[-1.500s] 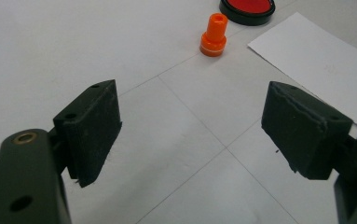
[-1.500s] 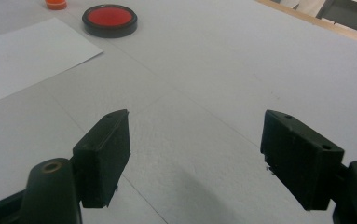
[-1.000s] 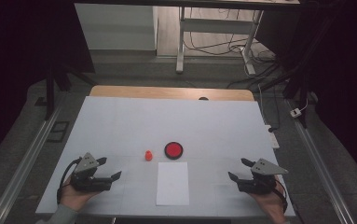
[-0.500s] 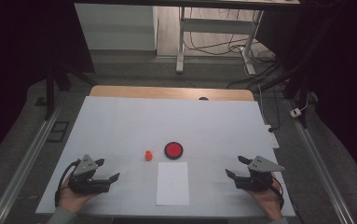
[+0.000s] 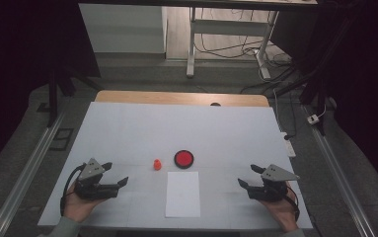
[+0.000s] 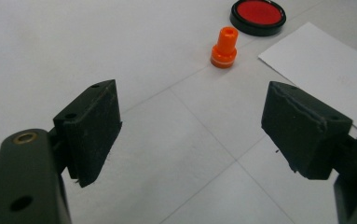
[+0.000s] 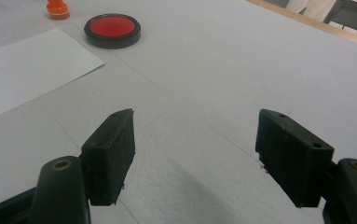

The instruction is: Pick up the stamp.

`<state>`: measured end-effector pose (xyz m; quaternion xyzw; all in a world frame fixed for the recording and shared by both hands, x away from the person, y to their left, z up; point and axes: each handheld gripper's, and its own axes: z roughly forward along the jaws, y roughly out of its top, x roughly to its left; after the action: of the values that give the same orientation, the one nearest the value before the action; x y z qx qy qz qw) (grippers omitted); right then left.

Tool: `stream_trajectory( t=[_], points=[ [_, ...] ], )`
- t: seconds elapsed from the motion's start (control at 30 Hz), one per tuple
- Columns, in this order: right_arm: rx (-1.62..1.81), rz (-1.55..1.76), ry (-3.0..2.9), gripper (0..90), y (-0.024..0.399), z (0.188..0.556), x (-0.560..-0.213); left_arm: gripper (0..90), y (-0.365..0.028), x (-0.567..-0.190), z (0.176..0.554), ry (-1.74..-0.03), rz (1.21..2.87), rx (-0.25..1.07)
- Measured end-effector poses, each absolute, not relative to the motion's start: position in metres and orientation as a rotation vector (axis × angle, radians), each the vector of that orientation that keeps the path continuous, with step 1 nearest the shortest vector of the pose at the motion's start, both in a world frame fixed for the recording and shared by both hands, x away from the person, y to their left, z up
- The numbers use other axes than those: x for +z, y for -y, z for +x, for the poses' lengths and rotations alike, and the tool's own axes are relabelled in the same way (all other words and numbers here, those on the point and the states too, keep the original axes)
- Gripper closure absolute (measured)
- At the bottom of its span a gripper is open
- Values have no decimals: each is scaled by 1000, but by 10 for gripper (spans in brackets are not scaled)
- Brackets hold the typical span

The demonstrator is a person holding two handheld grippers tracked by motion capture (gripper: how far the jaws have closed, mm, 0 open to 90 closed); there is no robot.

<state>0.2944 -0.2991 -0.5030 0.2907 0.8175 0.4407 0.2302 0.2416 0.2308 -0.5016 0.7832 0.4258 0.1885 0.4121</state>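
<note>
Resting low on the table (image 5: 127,123), the left claw (image 5: 115,174) and right claw (image 5: 246,176) are both standing released, holding nothing. Compared with a second ago, the right claw is sitting slightly nearer the paper sheet (image 5: 182,193). The orange stamp (image 5: 157,164) is standing upright at the sheet's 11 o'clock, just beside the red ink pad (image 5: 183,158), untouched; work appears barely begun.
</note>
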Motion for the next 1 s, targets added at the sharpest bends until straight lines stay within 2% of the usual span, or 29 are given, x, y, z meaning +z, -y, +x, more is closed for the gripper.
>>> stream_trajectory(
  t=[1.0],
  points=[
    [1235,810,-2264,285,296,295,-504,219,-193,-480,271,-986,2017,436]
  ],
)
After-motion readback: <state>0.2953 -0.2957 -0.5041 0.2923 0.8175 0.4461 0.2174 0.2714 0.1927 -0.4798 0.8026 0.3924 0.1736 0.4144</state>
